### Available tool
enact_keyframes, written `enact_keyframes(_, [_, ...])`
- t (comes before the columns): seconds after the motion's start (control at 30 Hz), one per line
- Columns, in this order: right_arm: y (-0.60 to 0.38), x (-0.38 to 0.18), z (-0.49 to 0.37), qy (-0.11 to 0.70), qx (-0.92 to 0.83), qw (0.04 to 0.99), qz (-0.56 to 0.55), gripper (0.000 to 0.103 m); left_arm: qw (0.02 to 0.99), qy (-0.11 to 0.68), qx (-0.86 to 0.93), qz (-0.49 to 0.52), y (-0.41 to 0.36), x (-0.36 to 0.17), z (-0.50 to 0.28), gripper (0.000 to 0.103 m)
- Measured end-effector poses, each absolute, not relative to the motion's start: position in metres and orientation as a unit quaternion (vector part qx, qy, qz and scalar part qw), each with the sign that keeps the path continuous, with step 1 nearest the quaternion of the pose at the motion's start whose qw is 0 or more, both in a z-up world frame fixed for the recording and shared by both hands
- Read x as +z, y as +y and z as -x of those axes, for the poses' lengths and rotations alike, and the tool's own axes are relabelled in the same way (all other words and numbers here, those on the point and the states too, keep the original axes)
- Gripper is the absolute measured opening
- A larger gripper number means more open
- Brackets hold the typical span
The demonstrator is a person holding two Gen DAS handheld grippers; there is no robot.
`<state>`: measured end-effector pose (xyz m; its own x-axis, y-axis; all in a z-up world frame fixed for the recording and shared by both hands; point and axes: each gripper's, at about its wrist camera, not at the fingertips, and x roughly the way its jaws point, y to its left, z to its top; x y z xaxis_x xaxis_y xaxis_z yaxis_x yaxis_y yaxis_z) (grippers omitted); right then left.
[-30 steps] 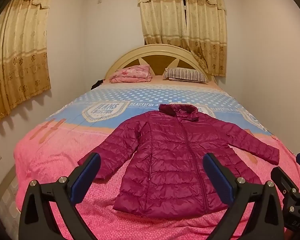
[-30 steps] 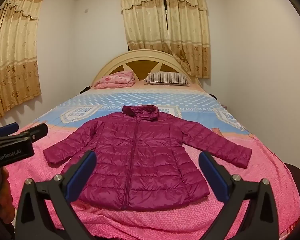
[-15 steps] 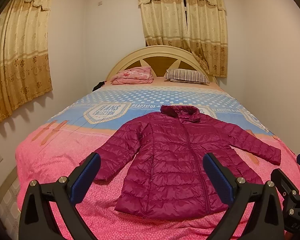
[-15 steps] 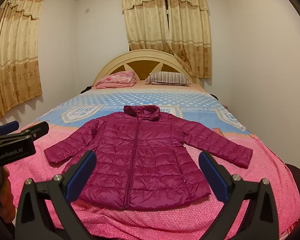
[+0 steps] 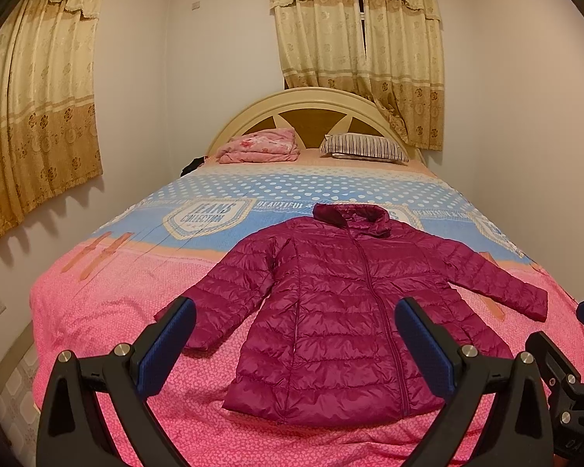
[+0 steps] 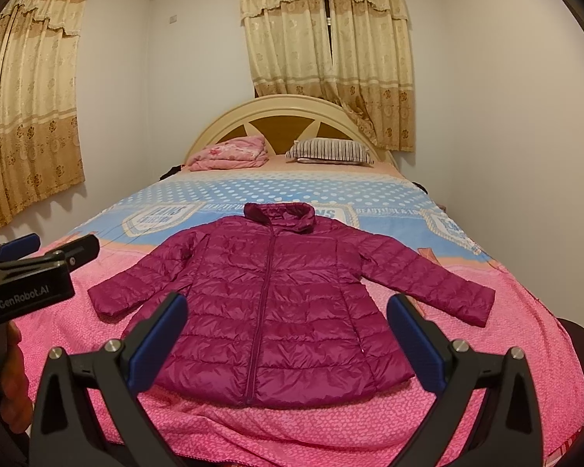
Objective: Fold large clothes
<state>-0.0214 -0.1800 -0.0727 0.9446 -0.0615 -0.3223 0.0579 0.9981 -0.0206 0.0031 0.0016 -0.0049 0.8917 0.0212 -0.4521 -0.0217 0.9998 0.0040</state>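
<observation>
A magenta quilted puffer jacket [image 5: 342,307] [image 6: 268,311] lies flat and face up on the bed, zipped, collar toward the headboard, both sleeves spread out to the sides. My left gripper [image 5: 296,342] hovers open above the foot of the bed, short of the jacket's hem, with nothing between its blue pads. My right gripper [image 6: 288,334] is likewise open and empty, just short of the hem. In the right wrist view the left gripper [image 6: 39,257] shows at the left edge, with a hand below it.
The bed [image 5: 97,311] has a pink and blue cover. A folded pink blanket [image 5: 259,146] and a striped pillow [image 5: 364,148] lie by the arched headboard [image 5: 315,111]. Walls stand close on both sides, with curtains [image 5: 39,109] at the left and behind the headboard.
Both views have shifted slightly; the jacket sits a little lower and nearer in the left wrist view. The jacket has not moved, and both grippers stay open.
</observation>
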Motion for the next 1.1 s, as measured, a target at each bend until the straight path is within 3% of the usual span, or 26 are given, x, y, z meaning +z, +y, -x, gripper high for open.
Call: enact_keyframes(1.1, [-0.1777,-0.0734,0.0212,0.167,-0.024,0.986,0.005,0.103,0.971,0.239,0.012,0.005,0.0027,-0.0085,-0.0051,0.102])
